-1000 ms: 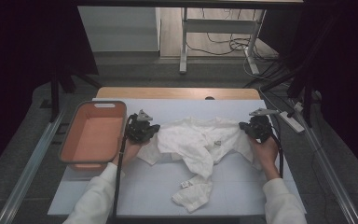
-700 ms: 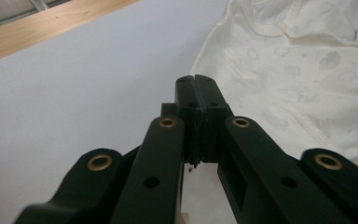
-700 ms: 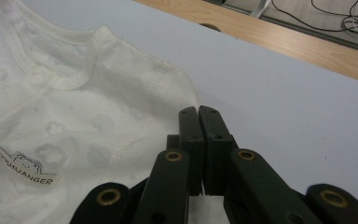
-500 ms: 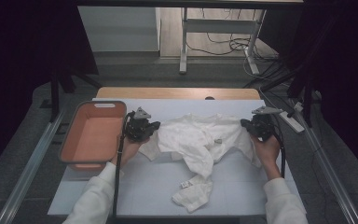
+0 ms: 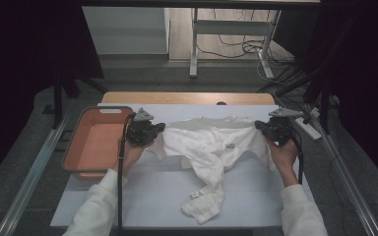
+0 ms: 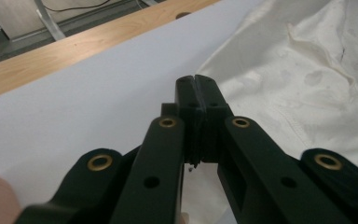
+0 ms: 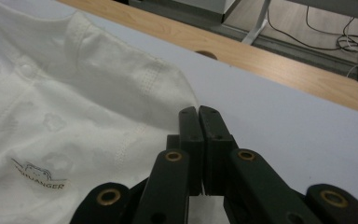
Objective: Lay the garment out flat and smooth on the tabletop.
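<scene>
A white baby garment (image 5: pixel 206 142) lies spread across the white table (image 5: pixel 147 196), one leg trailing toward the near edge. At its left end my left gripper (image 5: pixel 158 129) is shut, and the cloth's edge runs in under the pressed jaws (image 6: pixel 196 81). My right gripper (image 5: pixel 260 126) is shut at the right end. Its jaws (image 7: pixel 199 112) meet at the sleeve's edge, and white cloth (image 7: pixel 74 116) shows beneath them. A small printed label (image 7: pixel 39 179) sits on the cloth near the right gripper. The garment (image 6: pixel 298 93) looks taut between the two hands.
An orange bin (image 5: pixel 96 147) stands at the table's left edge, beside my left hand. A wooden strip (image 5: pixel 187 98) with a hole runs along the far edge. A power strip (image 5: pixel 307 129) and cables lie off the right side.
Both grippers have drawn slightly apart and away from me. The garment's upper edge is now straighter and the cloth lies flatter.
</scene>
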A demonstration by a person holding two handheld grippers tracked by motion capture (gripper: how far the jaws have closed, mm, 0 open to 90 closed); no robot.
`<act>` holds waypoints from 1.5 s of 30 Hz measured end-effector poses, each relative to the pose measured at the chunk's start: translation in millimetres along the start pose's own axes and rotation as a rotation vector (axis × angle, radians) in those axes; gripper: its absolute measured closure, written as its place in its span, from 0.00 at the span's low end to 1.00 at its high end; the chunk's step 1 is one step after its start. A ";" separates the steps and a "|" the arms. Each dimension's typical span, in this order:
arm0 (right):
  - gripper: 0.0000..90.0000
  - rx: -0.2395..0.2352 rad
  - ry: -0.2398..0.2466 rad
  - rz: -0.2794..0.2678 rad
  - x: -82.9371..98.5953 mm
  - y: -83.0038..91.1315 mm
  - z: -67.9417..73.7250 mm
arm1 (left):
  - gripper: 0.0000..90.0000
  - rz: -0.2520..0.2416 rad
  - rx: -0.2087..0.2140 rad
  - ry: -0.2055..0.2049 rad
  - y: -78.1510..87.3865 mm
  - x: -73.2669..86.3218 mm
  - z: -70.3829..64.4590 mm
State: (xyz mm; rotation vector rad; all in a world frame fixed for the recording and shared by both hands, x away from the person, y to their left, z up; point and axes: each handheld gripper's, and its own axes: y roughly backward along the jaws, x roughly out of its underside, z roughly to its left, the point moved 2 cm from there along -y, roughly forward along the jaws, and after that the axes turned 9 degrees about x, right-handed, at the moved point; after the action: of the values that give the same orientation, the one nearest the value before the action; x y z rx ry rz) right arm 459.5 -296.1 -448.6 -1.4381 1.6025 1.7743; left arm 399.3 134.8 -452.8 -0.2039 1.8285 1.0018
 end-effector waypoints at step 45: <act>0.40 -0.172 -0.056 -0.074 -17.5 16.2 39.5 | 0.37 0.036 0.015 -0.028 12.5 0.1 -26.7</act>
State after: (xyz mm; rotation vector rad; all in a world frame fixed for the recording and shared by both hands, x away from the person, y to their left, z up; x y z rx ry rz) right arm 436.7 -259.7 -431.6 -1.4881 1.3794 1.9307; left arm 374.1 123.9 -441.9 -0.1477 1.8189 1.0104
